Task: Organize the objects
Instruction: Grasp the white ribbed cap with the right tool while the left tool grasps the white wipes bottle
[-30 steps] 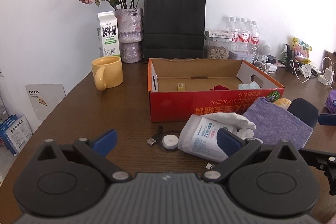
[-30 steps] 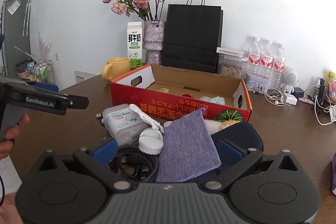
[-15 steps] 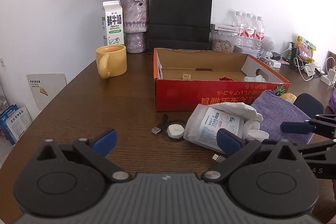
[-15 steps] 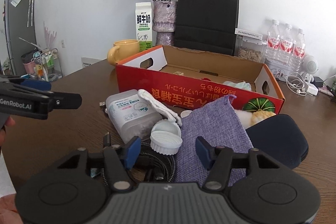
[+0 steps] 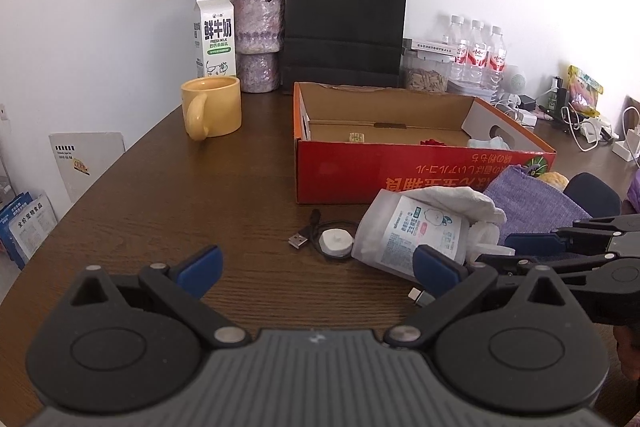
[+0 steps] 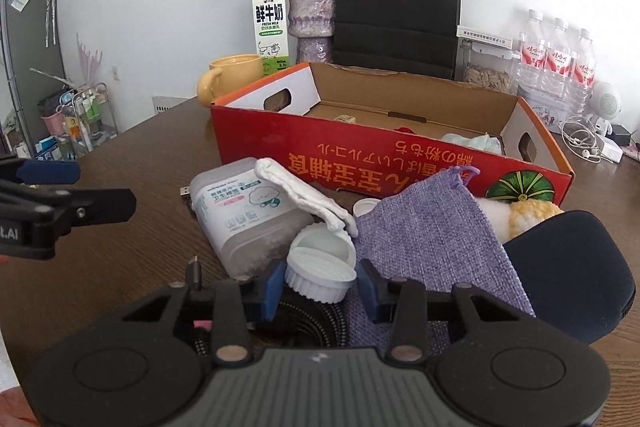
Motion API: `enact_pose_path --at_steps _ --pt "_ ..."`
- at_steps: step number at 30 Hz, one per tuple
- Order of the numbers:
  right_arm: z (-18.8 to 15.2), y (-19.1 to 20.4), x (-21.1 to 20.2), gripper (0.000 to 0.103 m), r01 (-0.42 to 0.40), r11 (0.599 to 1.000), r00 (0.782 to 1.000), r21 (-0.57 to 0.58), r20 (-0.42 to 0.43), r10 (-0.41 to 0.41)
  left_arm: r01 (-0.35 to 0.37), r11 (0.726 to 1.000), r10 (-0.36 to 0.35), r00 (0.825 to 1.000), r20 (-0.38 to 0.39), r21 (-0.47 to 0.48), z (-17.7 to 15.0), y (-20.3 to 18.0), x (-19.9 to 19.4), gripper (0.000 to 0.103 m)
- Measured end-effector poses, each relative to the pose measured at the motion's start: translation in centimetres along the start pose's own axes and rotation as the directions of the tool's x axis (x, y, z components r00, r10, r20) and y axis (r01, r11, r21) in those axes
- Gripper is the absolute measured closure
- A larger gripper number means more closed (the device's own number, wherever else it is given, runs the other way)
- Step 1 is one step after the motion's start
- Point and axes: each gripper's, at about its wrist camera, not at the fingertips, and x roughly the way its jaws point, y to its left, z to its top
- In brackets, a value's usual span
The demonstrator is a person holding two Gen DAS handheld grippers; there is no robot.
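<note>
Between the right tongs (image 6: 320, 291): a white ribbed cap (image 6: 321, 277), jaws narrowed beside it, contact uncertain.
Left tongs (image 5: 316, 263) gape wide, empty; cap may slip onto the cable (image 6: 308, 323) beneath.

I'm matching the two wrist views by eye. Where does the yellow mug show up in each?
Left wrist: the yellow mug stands upper left of centre, handle toward the camera, left of the red box.
Right wrist: the mug is partly hidden behind the box's left end.
Shared landmark: the milk carton just behind it.
</note>
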Motion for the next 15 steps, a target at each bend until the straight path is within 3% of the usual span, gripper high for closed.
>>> enact_pose_path --at_steps 9,15 --pt "-0.1 -0.2 -1.2 0.065 -0.003 1.000 0.999 0.006 0.050 0.003 0.110 0.991 -0.105 0.993 -0.062 0.080 0.9 -2.1 2.5 0.000" --pt "0.1 -0.6 -2.6 0.065 0.026 1.000 0.995 -0.006 0.102 -0.025 0.137 0.977 -0.120 0.987 -0.108 0.161 1.7 -4.1 4.7 0.000"
